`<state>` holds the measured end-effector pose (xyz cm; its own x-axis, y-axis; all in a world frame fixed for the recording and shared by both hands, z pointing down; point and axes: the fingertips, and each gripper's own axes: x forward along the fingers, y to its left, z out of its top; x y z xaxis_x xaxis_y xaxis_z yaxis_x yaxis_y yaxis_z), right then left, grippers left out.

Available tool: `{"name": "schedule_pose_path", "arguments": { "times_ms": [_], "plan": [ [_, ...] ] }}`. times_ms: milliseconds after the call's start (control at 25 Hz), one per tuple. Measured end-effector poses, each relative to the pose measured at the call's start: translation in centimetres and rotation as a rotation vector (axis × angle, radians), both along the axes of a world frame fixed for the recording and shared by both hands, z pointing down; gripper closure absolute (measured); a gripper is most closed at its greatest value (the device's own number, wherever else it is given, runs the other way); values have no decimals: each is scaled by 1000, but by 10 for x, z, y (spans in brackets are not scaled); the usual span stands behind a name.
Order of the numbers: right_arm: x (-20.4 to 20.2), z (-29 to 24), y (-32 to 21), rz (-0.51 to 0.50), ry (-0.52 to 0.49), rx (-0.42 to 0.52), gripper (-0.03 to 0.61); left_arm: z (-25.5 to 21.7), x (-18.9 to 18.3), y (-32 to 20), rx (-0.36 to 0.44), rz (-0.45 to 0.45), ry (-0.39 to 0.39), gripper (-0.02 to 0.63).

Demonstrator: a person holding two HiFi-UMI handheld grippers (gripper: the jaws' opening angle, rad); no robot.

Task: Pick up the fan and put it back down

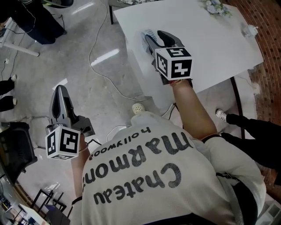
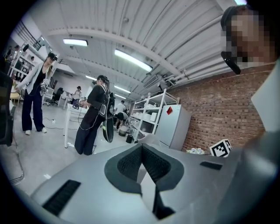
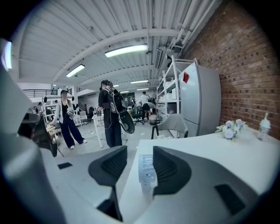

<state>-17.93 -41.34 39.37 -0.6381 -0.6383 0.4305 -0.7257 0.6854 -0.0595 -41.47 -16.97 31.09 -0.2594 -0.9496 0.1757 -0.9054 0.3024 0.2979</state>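
The fan [image 3: 147,170] is a thin white thing with a printed label, upright between the jaws of my right gripper [image 3: 140,148]. It lies against the right pad, and a gap shows between it and the left pad. In the head view the right gripper [image 1: 153,34] reaches over the near left part of the white table [image 1: 210,39], with the fan [image 1: 148,35] at its tips. My left gripper [image 1: 58,90] hangs over the floor, far from the table. Its jaws [image 2: 141,146] meet at the tips with nothing between them.
A bunch of pale flowers [image 1: 217,6] and a small lidded cup [image 1: 249,30] stand at the table's far side. A white cable [image 1: 101,66] loops over the floor left of the table. Several people [image 3: 111,113] stand beyond, near shelves and a fridge [image 3: 201,100].
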Motion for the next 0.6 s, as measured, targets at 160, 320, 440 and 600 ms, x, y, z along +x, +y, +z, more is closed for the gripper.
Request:
{"name": "schedule_pose_path", "arguments": {
  "times_ms": [160, 320, 440, 600],
  "plan": [
    [6, -24, 18, 44, -42, 13, 419, -9, 4, 10, 17, 28, 1, 612],
    [14, -40, 46, 65, -73, 36, 442, -18, 11, 22, 53, 62, 2, 612],
    [23, -47, 70, 85, -90, 47, 486, -22, 18, 32, 77, 89, 5, 612],
    [36, -54, 106, 120, -144, 28, 528, -24, 33, 53, 94, 125, 29, 612]
  ]
}}
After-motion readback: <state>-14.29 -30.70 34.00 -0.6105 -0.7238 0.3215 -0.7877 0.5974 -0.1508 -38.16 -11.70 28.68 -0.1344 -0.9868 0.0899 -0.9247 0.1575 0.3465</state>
